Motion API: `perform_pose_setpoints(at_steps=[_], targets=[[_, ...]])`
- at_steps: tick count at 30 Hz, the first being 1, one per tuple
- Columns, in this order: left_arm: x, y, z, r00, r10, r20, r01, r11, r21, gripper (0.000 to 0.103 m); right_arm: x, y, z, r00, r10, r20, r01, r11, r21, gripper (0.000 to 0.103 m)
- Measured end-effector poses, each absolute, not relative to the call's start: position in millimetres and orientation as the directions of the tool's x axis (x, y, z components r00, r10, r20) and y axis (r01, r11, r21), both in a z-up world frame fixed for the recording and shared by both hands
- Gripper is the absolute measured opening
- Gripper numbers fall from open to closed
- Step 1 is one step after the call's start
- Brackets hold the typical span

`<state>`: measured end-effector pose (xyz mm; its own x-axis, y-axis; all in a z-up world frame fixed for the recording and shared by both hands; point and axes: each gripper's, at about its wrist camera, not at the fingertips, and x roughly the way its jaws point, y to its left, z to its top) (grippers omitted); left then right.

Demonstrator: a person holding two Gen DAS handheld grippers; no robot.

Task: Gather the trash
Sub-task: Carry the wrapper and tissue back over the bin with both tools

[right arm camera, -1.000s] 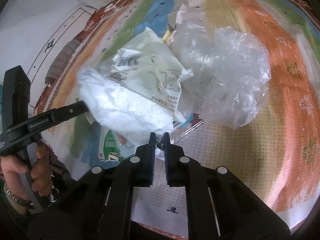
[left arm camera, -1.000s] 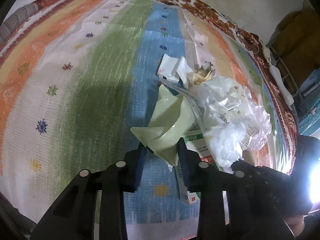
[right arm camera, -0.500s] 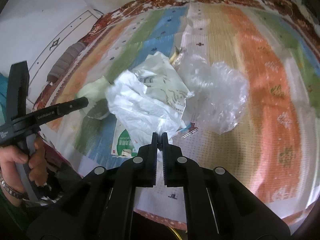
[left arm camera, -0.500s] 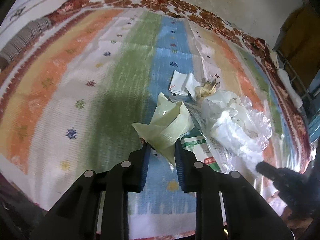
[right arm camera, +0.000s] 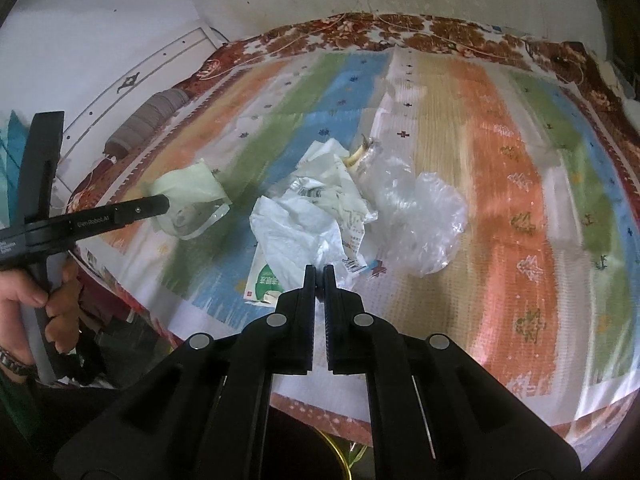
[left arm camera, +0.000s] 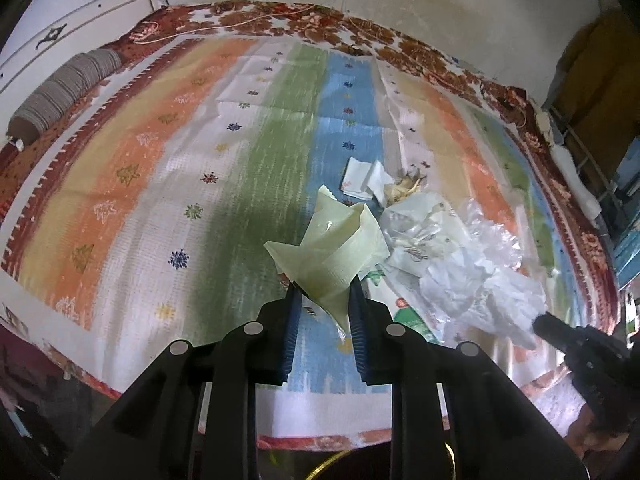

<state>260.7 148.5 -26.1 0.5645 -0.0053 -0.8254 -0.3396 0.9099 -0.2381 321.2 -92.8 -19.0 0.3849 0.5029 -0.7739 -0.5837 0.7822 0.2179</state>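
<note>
Trash: the pale green wrapper (left arm camera: 334,258), pinched in the left gripper (left arm camera: 322,292), and the white bag (right arm camera: 296,240), clamped in the right gripper's (right arm camera: 319,276) closed jaws, hang higher above the striped bedspread's (left arm camera: 132,184) near edge than before; the green carton (right arm camera: 262,282) lies there.

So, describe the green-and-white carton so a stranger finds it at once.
Start at the striped bedspread and go to the trash heap on its blue stripe. The carton lies flat at the heap's near edge, under the crumpled white bag; it alone is printed card with green lettering.
</note>
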Motion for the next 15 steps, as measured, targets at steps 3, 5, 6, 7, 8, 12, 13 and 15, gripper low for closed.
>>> perform_pose_setpoints(at_steps=[3, 5, 6, 7, 8, 12, 13, 15], targets=[[253.6, 145.5, -18.8, 0.573, -0.021, -0.819, -0.345, 0.901, -0.264, 0.022, 310.6, -92.2, -10.3, 0.398, 0.507, -0.764, -0.600, 0.775, 0.202, 0.003], [248.3, 141.4, -12.1, 0.583, -0.035, -0.812, -0.339, 0.897, -0.282, 0.022, 301.7, -91.9, -2.4, 0.406, 0.516, -0.754, -0.613, 0.766, 0.194, 0.003], [246.4, 138.9, -8.9, 0.587, -0.037, -0.809, -0.332, 0.900, -0.282, 0.022, 296.6, -91.9, 2.0, 0.411, 0.520, -0.749, -0.620, 0.761, 0.189, 0.003], [243.5, 134.6, -5.3, 0.590, -0.030, -0.807, -0.322, 0.908, -0.269, 0.022, 292.5, -92.9, 5.7, 0.416, 0.524, -0.743, -0.625, 0.758, 0.185, 0.003], [240.5, 130.1, -1.3, 0.594, -0.015, -0.805, -0.311, 0.918, -0.247, 0.022, 289.0, -93.6, 8.5, 0.419, 0.528, -0.739, -0.629, 0.756, 0.184, 0.003], [226.9, 120.5, 9.0, 0.593, -0.020, -0.805, -0.303, 0.921, -0.246, 0.022, 276.4, -98.2, 14.8, 0.433, 0.520, -0.736, -0.632, 0.758, 0.164, 0.003], [222.6, 120.6, 9.6, 0.586, -0.024, -0.810, -0.316, 0.914, -0.255, 0.022, 273.1, -99.4, 16.0, 0.436, 0.521, -0.734, -0.634, 0.757, 0.160, 0.003], [215.5, 120.6, 11.0, 0.584, -0.037, -0.811, -0.323, 0.906, -0.274, 0.022, 265.2, -102.5, 20.7, 0.446, 0.521, -0.728, -0.637, 0.756, 0.150, 0.003]])
